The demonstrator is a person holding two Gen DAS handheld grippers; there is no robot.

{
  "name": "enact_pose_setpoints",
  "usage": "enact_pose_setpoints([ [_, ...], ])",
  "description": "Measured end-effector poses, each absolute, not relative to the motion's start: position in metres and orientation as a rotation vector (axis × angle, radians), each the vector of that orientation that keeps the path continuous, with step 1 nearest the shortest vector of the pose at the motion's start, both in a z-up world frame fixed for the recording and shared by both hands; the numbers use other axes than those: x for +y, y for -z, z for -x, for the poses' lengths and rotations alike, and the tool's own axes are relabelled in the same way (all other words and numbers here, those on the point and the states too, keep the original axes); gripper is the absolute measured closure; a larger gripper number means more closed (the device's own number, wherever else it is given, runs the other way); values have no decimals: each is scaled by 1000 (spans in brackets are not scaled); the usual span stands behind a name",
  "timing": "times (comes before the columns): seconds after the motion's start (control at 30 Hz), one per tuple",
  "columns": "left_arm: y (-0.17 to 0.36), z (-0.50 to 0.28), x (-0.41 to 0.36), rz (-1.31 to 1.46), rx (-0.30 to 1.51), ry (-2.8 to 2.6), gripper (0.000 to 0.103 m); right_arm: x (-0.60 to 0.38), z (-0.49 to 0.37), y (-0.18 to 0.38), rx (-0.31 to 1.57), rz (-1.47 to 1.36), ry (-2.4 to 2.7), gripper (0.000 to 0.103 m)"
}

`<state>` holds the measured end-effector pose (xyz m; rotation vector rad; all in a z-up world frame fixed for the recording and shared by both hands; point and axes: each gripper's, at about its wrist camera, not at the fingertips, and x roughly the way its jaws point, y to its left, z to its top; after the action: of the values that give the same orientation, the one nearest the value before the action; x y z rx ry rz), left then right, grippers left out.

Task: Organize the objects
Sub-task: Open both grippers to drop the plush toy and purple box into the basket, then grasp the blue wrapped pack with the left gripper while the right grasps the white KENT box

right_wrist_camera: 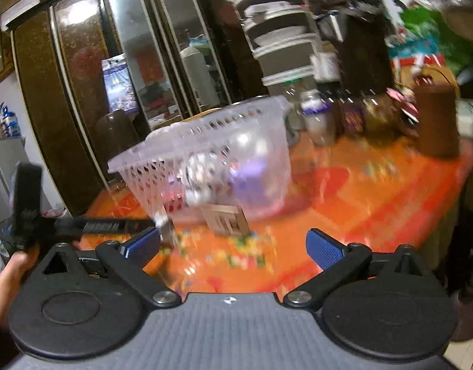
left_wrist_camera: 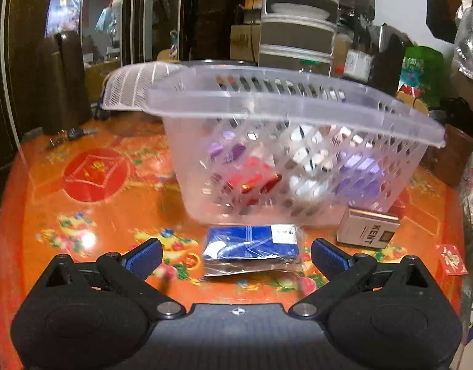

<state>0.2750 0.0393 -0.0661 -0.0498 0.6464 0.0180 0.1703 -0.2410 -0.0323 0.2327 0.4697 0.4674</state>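
Each hand-held gripper (left_wrist_camera: 236,254) (right_wrist_camera: 233,246) has matte black linkage arms, silver pivot screws and ribbed blue finger pads (left_wrist_camera: 145,256). Its base plate shows grey carbon weave. Bare skin (right_wrist_camera: 8,274) shows at the left edge.

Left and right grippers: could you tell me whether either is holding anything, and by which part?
Nothing is held. The left gripper is open around the blue pack without touching it; the right gripper is open over the table.

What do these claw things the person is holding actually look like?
Both match. The left claw and right claw each have two blue ribbed fingertips on black linkage arms with silver pivot bolts. Behind sit two round black discs and a dark, carbon-weave body bearing a small round mark. No cables show. A bare hand appears beside the right one.
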Motion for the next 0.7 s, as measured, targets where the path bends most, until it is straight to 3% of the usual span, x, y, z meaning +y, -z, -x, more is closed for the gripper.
enact_pose_setpoints([
  [0.27, 77, -288, 33, 53, 657, -46, 3, -247, -163, 50, 498, -260, -448, 0],
  [0.37, 80, -289, 32, 48, 662, -40, 15, -244, -161, 51, 495, -259, -458, 0],
  [0.4, 81, -289, 31, 45, 664, -34, 24, -242, -162, 51, 494, -253, -459, 0],
  [0.7, 78, -274, 33, 15, 616, -38, 24, -222, -178, 54, 534, -225, -463, 0],
])
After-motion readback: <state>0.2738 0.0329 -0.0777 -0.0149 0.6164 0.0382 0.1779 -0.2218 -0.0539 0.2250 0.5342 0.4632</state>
